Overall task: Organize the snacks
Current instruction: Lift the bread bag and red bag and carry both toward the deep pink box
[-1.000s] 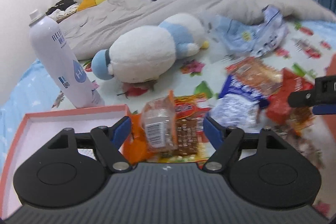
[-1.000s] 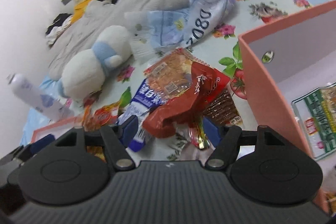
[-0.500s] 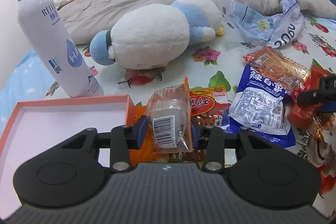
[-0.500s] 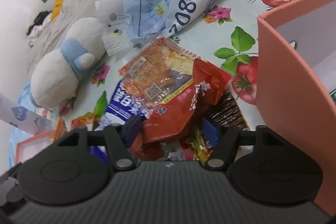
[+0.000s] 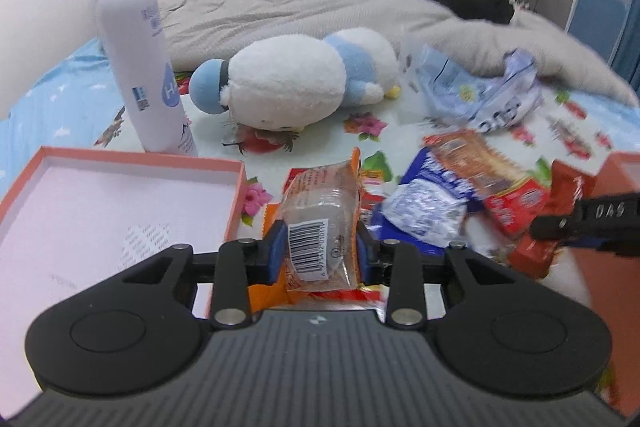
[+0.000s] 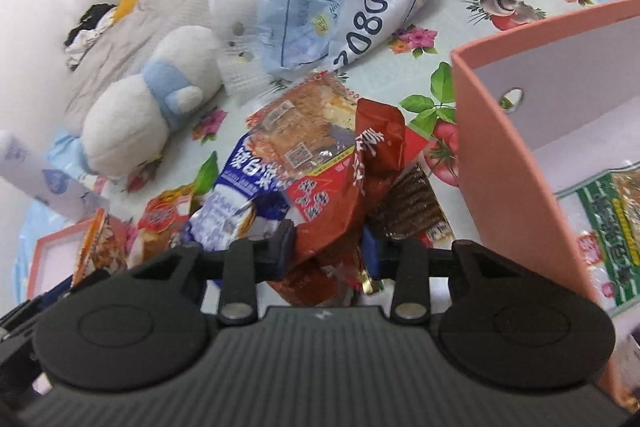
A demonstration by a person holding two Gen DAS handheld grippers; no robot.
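Both my grippers have just been closing, and each now has a snack between its jaws. My left gripper [image 5: 320, 247] pinches the clear packet with the barcode [image 5: 320, 227]; a second ago that packet lay loose on the bed between spread jaws, and now it sits tilted up off the orange wrappers under it, so I judge it lifted. The shallow pink lid [image 5: 100, 211] lies just to its left, holding nothing, a likely place to drop it. My right gripper [image 6: 328, 249] squeezes the dark red packet [image 6: 360, 187] at its near end; the far end still rests on the snack pile [image 6: 280, 163], though blur hides the contact. The deep pink box [image 6: 512, 163] stands right beside it with 1 green packet [image 6: 608, 219] inside.
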